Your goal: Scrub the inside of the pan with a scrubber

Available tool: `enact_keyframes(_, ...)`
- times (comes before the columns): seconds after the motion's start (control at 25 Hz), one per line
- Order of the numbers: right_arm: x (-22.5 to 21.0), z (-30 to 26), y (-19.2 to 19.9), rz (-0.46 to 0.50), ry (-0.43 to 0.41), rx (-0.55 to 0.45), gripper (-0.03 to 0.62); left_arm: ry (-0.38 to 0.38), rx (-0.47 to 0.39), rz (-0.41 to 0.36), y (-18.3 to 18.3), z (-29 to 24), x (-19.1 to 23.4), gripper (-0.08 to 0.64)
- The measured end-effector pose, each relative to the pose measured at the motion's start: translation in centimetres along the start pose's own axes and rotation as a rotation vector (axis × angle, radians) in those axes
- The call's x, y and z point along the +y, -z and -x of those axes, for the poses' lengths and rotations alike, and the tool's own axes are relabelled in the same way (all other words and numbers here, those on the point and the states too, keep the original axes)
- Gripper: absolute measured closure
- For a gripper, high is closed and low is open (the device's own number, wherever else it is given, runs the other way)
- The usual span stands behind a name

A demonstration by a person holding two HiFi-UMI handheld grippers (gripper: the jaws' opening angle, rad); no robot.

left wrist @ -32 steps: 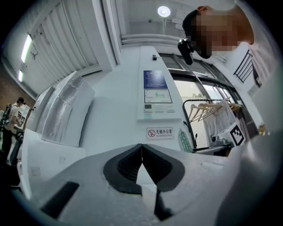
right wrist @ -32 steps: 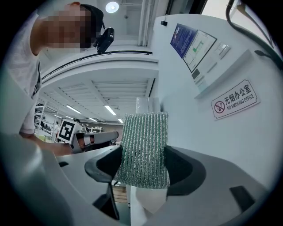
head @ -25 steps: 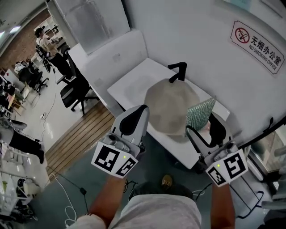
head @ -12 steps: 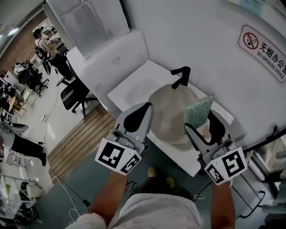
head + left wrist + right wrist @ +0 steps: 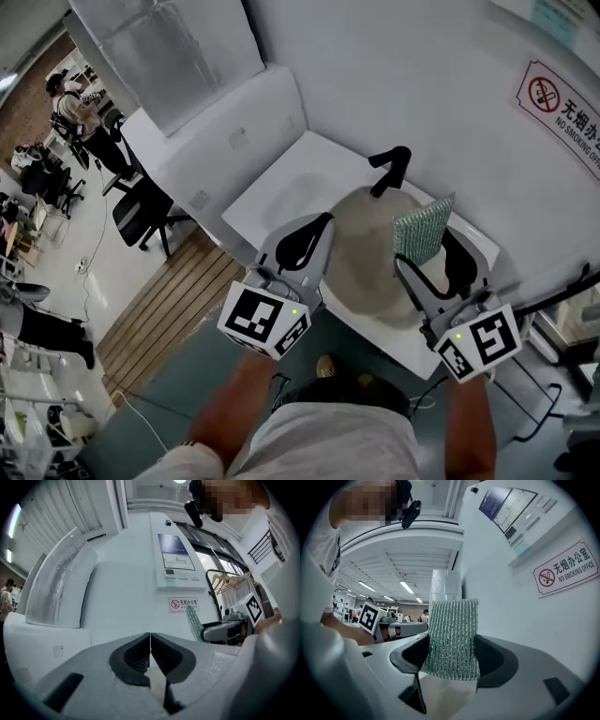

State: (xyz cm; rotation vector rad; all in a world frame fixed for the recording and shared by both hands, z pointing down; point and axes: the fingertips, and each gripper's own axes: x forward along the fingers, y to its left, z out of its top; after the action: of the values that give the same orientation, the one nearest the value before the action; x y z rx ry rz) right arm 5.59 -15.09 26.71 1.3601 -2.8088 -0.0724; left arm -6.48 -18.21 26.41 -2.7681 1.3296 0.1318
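Observation:
A round beige pan [image 5: 367, 246] with a black handle [image 5: 389, 170] sits on a white table [image 5: 281, 187] against the wall. My right gripper [image 5: 427, 248] is shut on a green mesh scrubber [image 5: 420, 227], which stands upright over the pan's right side. In the right gripper view the scrubber [image 5: 453, 637] fills the gap between the pads. My left gripper [image 5: 317, 232] is shut and holds nothing, its tips at the pan's left rim. In the left gripper view its jaws [image 5: 150, 644] meet in a thin line, with the scrubber [image 5: 191, 623] and right gripper [image 5: 224, 631] off to the right.
A no-smoking sign [image 5: 561, 109] hangs on the white wall behind the table. A white partition [image 5: 225, 131] stands at the table's left end. An office chair [image 5: 141, 206], a wooden floor strip [image 5: 164, 300] and distant people [image 5: 70, 103] lie to the left.
Both grippers have moved forward toward the table and pan. The left gripper's tips now reach the pan's left rim, and the scrubber is further over the pan.

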Motion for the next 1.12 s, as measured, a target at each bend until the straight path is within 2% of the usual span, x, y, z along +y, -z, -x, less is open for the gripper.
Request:
enact_keyframes(0.36, -0.8, -3.2, 2.2, 0.029, 0.027, 0.094, 0.288, 0.003, 0.071, 0.012, 2.5, -2.3, 2.8, 0.543)
enact_keyframes(0.88, -2.8, -6.0, 8.2, -0.059, 0.031, 0.283, 0.288, -0.031, 0.257, 0.038, 8.0, -4.5, 4.1, 0.536)
enact_keyframes(1.12, -2.2, -7.1, 11.2, -0.073, 0.004, 0.389, 0.288, -0.037, 0.343, 0.056, 10.7, -4.5, 4.7, 0.441)
